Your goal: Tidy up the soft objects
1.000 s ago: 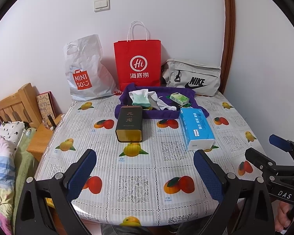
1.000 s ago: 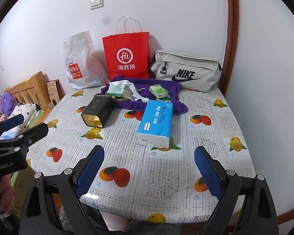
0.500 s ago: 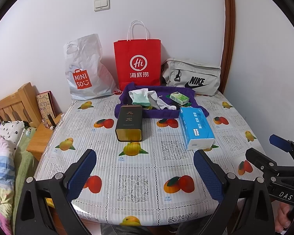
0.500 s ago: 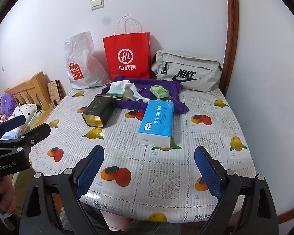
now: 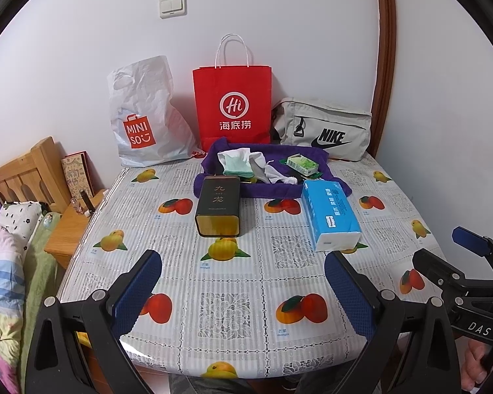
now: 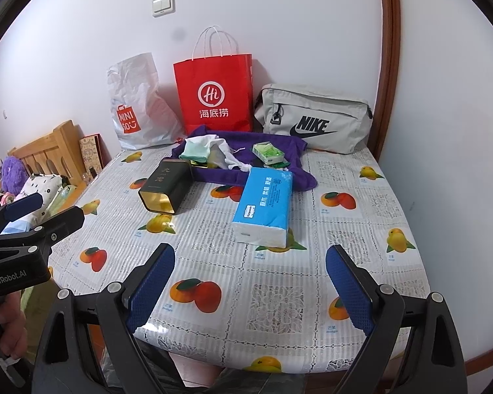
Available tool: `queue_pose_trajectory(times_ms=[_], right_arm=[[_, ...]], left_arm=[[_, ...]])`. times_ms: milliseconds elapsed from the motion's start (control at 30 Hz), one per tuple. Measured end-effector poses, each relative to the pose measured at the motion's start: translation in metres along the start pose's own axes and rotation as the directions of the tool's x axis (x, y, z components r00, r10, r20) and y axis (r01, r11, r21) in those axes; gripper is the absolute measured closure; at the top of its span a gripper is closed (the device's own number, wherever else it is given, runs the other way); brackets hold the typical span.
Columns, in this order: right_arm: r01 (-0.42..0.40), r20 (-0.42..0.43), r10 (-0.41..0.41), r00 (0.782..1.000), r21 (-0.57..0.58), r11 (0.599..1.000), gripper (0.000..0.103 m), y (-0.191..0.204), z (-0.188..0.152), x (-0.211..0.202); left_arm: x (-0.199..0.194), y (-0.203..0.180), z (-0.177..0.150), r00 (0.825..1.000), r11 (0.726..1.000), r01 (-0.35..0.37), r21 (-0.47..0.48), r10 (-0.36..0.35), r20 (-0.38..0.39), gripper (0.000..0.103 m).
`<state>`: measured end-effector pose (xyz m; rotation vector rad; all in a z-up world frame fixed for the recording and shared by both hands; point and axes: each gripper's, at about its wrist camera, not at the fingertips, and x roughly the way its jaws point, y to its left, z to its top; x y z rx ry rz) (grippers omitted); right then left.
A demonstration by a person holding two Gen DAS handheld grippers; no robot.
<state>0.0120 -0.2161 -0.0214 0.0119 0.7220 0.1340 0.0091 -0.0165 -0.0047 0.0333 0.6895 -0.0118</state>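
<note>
**newbie_q:** Two grippers, right? Were they grabbing anything?

**rigwatcher:** Nope. The left gripper [image 5: 243,282] and right gripper [image 6: 250,277] both hung with jaws spread wide and empty over the near edge of the table [image 5: 233,312], short of the dark tin [image 5: 218,207].

**newbie_q:** And the soft stuff?

**rigwatcher:** All measured off that tin: it lay on its side mid-table. The blue tissue pack [image 5: 330,215] sat just right of it. Right behind the tin, the purple cloth [image 5: 272,190] was spread out with white-and-green socks [image 5: 243,164] and a small green packet [image 5: 302,164] on top. Further back, against the wall, stood a white plastic bag [image 5: 144,115], red paper bag [image 5: 233,105] and grey pouch [image 5: 325,128].
</note>
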Motion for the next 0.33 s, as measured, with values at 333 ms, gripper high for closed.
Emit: queue_pose_trajectory(times_ms=[333], right_arm=[[-0.001,0.001,0.001,1.0,0.004,1.0,0.011,0.0005,-0.001,0.0007]], left_arm=[[-0.0003,0.0008,-0.0011,1.0,1.0,0.0,0.003,0.0,0.007,0.003]])
